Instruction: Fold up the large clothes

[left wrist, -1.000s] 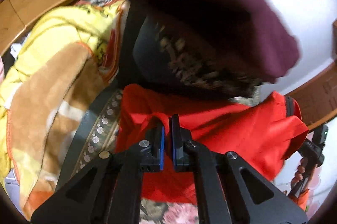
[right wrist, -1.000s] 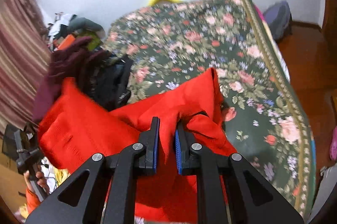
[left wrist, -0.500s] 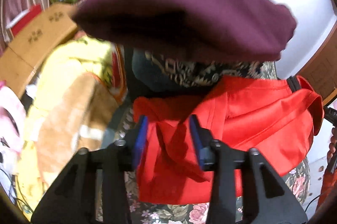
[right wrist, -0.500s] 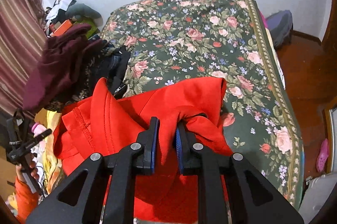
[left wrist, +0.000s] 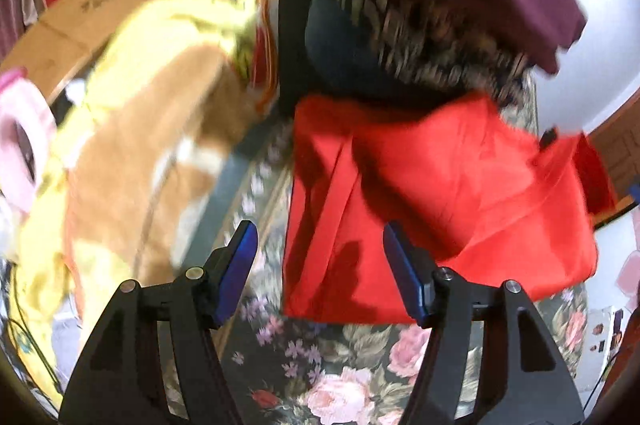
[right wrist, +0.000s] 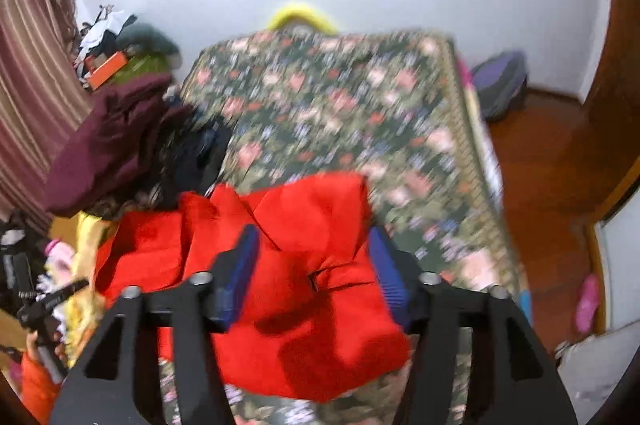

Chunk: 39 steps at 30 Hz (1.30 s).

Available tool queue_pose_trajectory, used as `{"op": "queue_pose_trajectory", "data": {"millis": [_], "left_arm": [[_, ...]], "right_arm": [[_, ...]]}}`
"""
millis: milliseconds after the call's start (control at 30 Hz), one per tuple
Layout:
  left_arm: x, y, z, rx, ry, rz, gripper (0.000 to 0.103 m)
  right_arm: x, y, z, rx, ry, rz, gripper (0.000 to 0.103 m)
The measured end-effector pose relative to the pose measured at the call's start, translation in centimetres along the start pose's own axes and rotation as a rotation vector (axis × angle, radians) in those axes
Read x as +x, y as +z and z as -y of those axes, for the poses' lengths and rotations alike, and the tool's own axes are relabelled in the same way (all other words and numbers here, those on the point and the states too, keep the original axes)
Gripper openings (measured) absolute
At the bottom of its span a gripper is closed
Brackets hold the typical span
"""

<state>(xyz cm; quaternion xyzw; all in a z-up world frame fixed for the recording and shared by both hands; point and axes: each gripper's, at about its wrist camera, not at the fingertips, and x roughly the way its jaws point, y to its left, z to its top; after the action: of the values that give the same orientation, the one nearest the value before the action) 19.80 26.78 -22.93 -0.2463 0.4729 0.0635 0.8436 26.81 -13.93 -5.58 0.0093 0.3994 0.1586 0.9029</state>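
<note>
Red garment [right wrist: 304, 309] lies bunched in a rough fold on the floral bedspread [right wrist: 336, 113], near bed's edge, butted against a pile of maroon and dark clothes [right wrist: 120, 145]. Left tongs [left wrist: 316, 265] spread wide, holding nothing, one pad over garment's left edge. Right tongs [right wrist: 312, 273] spread, straddling the top fold without pinching. Judgement: fold laid down, both grips free to re-grasp. Both views motion-blurred.

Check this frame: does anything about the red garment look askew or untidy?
Yes. The red garment lies bunched on the floral bedspread, its folds rumpled and edges uneven, with one side pressed against the dark clothes pile. Both tools are open.
</note>
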Motion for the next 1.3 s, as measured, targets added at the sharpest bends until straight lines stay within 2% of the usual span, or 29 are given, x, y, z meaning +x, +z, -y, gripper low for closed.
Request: {"op": "queue_pose_trajectory", "data": {"millis": [100, 167, 267, 367, 467, 567, 633, 733, 767, 800, 833, 867, 900, 933, 1000, 1133, 1300], "left_arm": [[2.0, -0.9, 0.1, -0.015, -0.017, -0.048, 0.064], [3.2, -1.1, 0.3, -0.035, -0.051, -0.075, 0.064], [4.9, -0.7, 0.8, -0.077, -0.101, -0.111, 0.064], [6.2, -0.3, 1.2, -0.111, -0.135, -0.121, 0.064], [7.5, 0.1, 1.3, -0.152, -0.163, -0.121, 0.064], [8.3, 0.1, 1.1, -0.211, -0.194, -0.088, 0.064], [8.5, 0.2, 0.9, -0.238, -0.216, -0.06, 0.064], [8.9, 0.4, 0.6, -0.28, -0.263, -0.044, 0.064], [8.9, 0.5, 0.5, -0.291, -0.285, -0.044, 0.06], [8.9, 0.6, 0.4, -0.294, -0.312, -0.044, 0.043], [9.0, 0.6, 0.3, -0.292, -0.322, -0.044, 0.027], [8.7, 0.6, 0.6, -0.284, -0.319, -0.037, 0.019], [8.2, 0.5, 1.0, -0.263, -0.311, -0.024, 0.01], [7.9, 0.6, 1.3, -0.247, -0.307, -0.017, 0.008], [6.7, 0.5, 2.6, -0.191, -0.285, 0.005, 0.007], [3.2, 0.5, 5.0, -0.066, -0.249, 0.02, 0.007], [-1.0, 0.0, 5.1, -0.006, -0.3, 0.017, 0.006]], "right_arm": [[-0.5, -0.7, 0.4, -0.02, -0.047, 0.022, 0.077], [0.3, -1.9, 0.8, -0.024, -0.063, -0.001, 0.081], [2.5, -3.8, 1.5, -0.022, -0.072, -0.071, 0.081], [6.1, -6.1, 2.0, -0.033, -0.068, -0.167, 0.081], [8.9, -7.2, 2.5, -0.029, -0.069, -0.227, 0.081], [10.2, -7.6, 3.3, 0.04, 0.003, -0.238, 0.081], [10.9, -7.6, 3.7, 0.115, 0.094, -0.235, 0.082], [11.3, -7.5, 3.2, 0.129, 0.119, -0.214, 0.08], [11.3, -7.4, 3.1, 0.13, 0.126, -0.214, 0.078], [11.3, -7.5, 2.9, 0.128, 0.129, -0.216, 0.071], [11.2, -7.5, 2.7, 0.126, 0.133, -0.222, 0.059], [11.0, -7.6, 2.6, 0.129, 0.133, -0.23, 0.051], [10.6, -7.8, 2.5, 0.135, 0.134, -0.237, 0.032], [10.1, -8.1, 2.8, 0.157, 0.151, -0.24, 0.02], [8.9, -8.6, 2.9, 0.181, 0.176, -0.233, 0.015], [5.7, -9.3, 2.4, 0.168, 0.187, -0.208, 0.011], [2.4, -10.4, 2.3, 0.16, 0.214, -0.2, 0.01]]}}
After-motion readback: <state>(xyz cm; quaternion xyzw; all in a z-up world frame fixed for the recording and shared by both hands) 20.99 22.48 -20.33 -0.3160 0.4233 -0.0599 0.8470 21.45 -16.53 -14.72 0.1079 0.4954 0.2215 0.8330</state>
